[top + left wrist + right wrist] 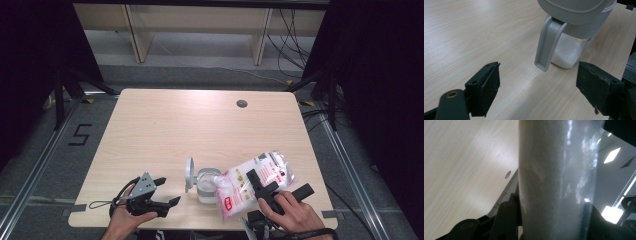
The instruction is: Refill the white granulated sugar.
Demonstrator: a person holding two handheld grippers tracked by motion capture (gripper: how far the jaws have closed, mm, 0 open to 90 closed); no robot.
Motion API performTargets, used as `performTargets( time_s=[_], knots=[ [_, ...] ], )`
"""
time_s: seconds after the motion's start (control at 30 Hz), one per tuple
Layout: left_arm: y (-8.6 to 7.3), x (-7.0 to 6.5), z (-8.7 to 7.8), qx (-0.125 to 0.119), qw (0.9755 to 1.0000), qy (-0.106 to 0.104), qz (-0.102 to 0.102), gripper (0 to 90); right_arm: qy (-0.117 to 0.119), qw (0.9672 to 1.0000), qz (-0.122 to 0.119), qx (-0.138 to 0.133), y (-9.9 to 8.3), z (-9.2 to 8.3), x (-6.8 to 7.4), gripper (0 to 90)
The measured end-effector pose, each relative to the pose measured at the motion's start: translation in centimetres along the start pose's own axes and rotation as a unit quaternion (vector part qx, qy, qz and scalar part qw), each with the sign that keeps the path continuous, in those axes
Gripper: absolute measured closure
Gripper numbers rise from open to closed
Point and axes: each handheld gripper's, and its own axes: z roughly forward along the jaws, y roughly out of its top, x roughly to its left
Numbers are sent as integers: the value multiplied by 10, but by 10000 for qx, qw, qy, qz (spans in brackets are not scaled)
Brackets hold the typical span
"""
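R gripper [260, 186] pinching bag [255, 181] of white grains, bag tilted w/ its low end at open jar [206, 185]. In R gripper view bag sits between both pads. L gripper [162, 192] spread wide, empty, just left of jar; jar handle [548, 47] ahead between pads, not touching.

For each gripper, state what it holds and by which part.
Right gripper clamps the bag across its middle; left gripper holds nothing.

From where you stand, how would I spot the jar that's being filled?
Look at the table's near edge, between the two hands. The jar stands there, clear with white grains at the bottom and its grey lid swung up on the left. Unlike the bag tipped over it, it is rigid and upright.
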Motion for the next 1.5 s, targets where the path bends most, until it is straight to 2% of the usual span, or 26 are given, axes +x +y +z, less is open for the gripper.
performTargets(
  time_s=[0.1, 0.17, 0.2, 0.27, 0.53, 0.7, 1.5],
  knots=[
    [0, 0, 1, 18, 10000, -5, -15, 187, 2, 10000, -42, -18, 0, 1, 1, 682],
    [0, 0, 1, 22, 10000, 3, 74, 187, 13, 10000, -50, -25, 0, 2, 2, 682],
    [0, -2, 1, 1, 10000, 16, 0, 187, 25, 10000, -65, -18, 0, 2, 2, 682],
    [0, -2, 1, -15, 10000, 18, -5, 187, 26, 10000, -54, -13, 1, 1, 2, 682],
    [0, -2, 1, 31, 10000, -5, 69, 187, 18, 10000, -62, -27, 2, 2, 1, 686],
    [-1, -2, 1, -22, 10000, -7, 15, 187, 21, 10000, -46, -34, 2, 0, 0, 688],
    [0, -1, 0, 19, 10000, 0, 42, 187, -19, 10000, -41, -65, 1, -1, -1, 709]
  ],
)
